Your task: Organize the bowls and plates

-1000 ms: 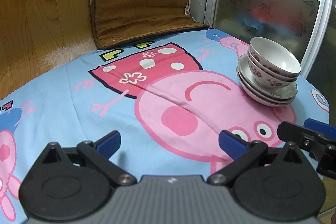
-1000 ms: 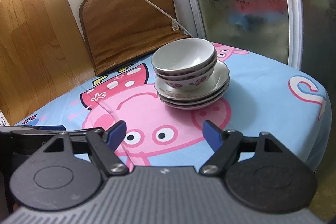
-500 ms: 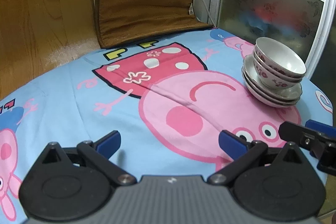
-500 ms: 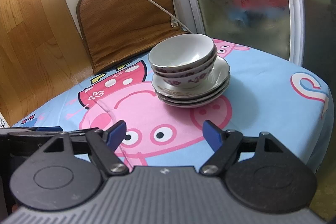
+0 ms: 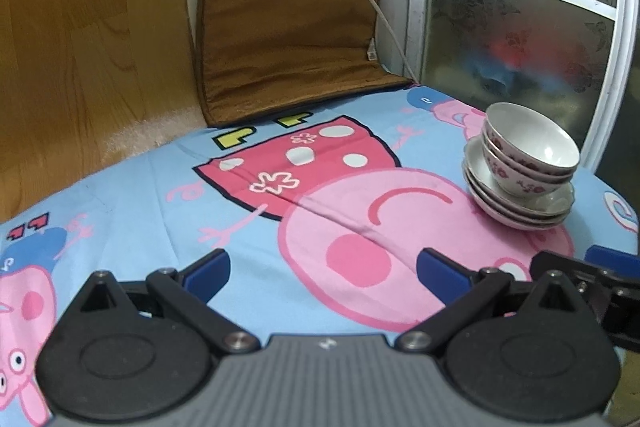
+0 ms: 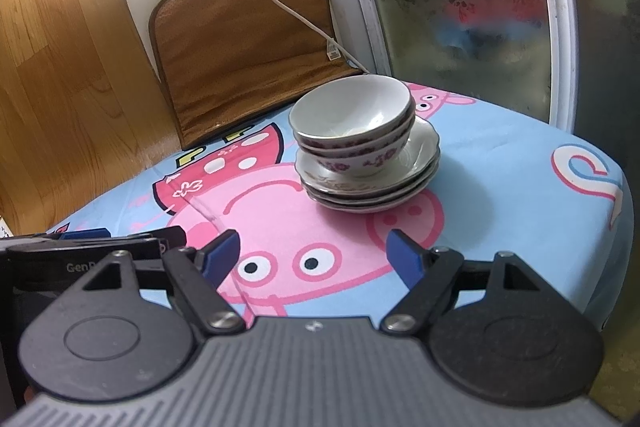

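Blue cartoon-print cloth [image 6: 500, 163]: covers the counter across the lower and middle frame in both views; nothing on it but the crockery.

Brown padded mat [image 5: 280, 39]: propped against the wall at upper centre, a white cable [image 6: 280, 3] running down across it. Unmoved.

Stack of plates [image 6: 372, 187]: roughly three scalloped white plates, nested, at centre of the right wrist view and at the right edge of the left wrist view [image 5: 520, 207].

Stack of bowls [image 6: 354, 123]: three floral-rimmed bowls, nested and upright, seated on the top plate. The arrangement is the same as a second ago.

Right hand-held gripper [image 6: 314, 255]: blue fingers spread wide, holding nothing, well short of the stack, which sits higher in frame than before; the gripper has drawn back.

Left hand-held gripper [image 5: 322, 269]: fingers spread, holding nothing, over bare cloth at lower centre. The stack now appears smaller and farther to the right, so this one has retreated too.

Assessment: bowls on plates in one pile, both grippers withdrawn and unloaded. The sorting looks complete, or nearly so.
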### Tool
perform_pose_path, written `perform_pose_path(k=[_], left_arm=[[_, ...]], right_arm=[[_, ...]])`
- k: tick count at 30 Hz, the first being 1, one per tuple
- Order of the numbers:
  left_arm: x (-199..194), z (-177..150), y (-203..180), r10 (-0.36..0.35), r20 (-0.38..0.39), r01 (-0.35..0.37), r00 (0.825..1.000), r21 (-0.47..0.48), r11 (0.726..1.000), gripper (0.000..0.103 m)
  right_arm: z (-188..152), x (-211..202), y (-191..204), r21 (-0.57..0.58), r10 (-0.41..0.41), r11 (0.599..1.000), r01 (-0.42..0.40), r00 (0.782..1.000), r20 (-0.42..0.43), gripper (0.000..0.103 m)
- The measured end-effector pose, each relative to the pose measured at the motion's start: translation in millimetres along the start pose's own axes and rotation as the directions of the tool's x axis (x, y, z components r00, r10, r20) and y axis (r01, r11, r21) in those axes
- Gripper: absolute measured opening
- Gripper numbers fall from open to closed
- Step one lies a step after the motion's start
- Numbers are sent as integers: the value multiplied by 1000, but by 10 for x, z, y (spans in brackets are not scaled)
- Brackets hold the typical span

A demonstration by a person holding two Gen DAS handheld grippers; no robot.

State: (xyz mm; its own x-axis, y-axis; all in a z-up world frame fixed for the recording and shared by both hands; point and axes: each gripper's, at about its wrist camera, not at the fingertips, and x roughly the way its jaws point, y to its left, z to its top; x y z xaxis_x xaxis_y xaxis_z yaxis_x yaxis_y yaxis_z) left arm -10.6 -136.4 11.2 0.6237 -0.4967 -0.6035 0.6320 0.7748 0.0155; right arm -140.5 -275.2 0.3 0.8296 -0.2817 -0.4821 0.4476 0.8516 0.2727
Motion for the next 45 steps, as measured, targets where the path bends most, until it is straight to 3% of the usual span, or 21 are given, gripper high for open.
perform_pose_path(k=[7, 13, 45], left_arm=[[-16, -2, 23, 21, 10, -21, 1000, -7, 1000, 103], [-19, 7, 24, -10, -13, 10, 1000, -15, 1000, 103], [30, -42, -117, -22, -57, 25, 998, 59, 998, 103]], right_arm=[[-13, -13, 0, 13, -1, 1000, 1, 1000, 12, 86], [-23, -18, -7, 21, -4, 1000, 4, 1000, 15, 86], [-42, -5, -23, 30, -3, 1000, 3, 1000, 5, 87]])
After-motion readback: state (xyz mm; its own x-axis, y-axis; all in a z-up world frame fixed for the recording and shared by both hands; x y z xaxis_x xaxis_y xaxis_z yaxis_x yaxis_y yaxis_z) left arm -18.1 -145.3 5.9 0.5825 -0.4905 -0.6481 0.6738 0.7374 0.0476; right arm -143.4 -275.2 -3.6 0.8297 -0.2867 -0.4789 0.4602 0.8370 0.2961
